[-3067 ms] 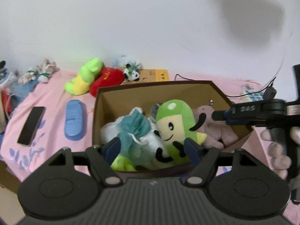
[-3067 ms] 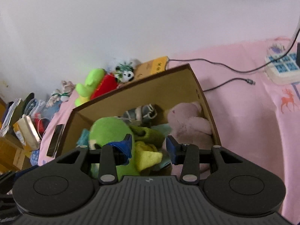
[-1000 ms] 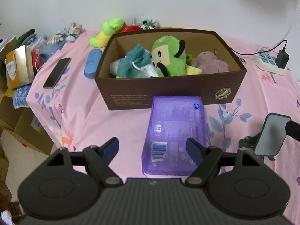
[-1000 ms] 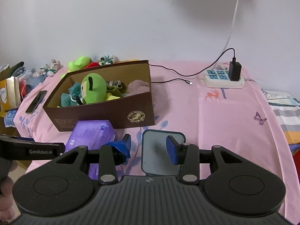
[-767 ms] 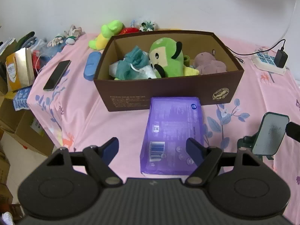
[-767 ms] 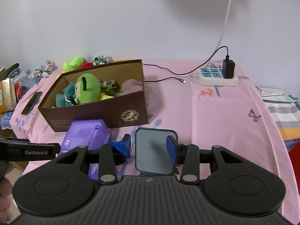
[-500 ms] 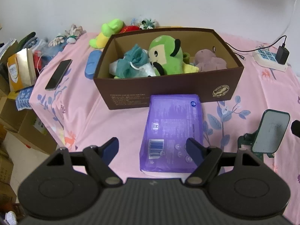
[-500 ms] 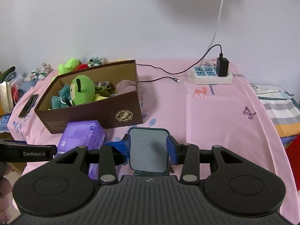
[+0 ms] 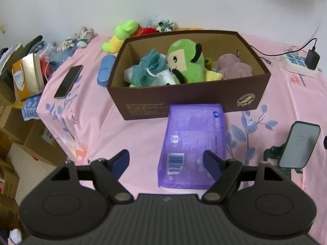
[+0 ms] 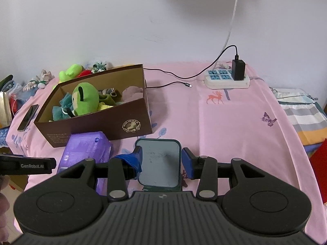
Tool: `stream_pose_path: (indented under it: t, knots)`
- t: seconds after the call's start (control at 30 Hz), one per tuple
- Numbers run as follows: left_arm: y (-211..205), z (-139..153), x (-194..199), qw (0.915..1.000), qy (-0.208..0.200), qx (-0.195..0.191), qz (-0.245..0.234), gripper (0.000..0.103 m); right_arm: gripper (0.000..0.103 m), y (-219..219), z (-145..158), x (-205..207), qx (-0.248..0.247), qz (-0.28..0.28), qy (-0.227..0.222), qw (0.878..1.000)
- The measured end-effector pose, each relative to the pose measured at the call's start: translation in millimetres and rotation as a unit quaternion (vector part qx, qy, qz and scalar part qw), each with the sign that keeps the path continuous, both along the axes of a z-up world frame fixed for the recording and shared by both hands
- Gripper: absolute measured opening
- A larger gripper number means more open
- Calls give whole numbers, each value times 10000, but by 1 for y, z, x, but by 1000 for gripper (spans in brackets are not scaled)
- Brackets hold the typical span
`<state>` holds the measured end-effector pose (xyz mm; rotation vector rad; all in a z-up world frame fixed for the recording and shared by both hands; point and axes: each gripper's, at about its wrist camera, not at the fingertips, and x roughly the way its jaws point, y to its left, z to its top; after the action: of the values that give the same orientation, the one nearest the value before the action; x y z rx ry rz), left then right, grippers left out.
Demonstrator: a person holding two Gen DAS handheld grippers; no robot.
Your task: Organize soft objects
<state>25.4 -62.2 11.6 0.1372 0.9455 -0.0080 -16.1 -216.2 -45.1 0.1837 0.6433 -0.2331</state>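
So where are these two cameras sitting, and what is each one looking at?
Left wrist view: rides the left gripper, tilted down at the purple pack and brown box; its own open fingers show.
Right wrist view: rides the right gripper, facing across the pink table; its fingers flank a small mirror, a hand at the left edge.
Shared: box, pack, mirror, green plush.

So the bed [image 9: 130, 126] has a pink sheet with flower and deer prints. Sitting right on it: a brown cardboard box [image 9: 190, 100], with a purple pack [image 9: 194, 143] touching its front wall. Left of the box there's a blue case [image 9: 105, 69] and a black phone [image 9: 68, 81]. A white power strip [image 10: 226, 79] sits back by the wall, and a small mirror on a green stand [image 9: 299, 145] is off to the right.
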Motion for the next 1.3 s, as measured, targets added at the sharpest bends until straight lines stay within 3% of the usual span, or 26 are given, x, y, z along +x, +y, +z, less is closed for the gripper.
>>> stream_pose_path:
  t: [0.77,1.3]
  knots:
    - [52,22,45,9998,-135,-157,-21,79,26,59,20,48,-123,26,-59,9999]
    - [86,22,76,9997,-205,-124,-91,79,27,95,23,89,-216,-1,-62,9997]
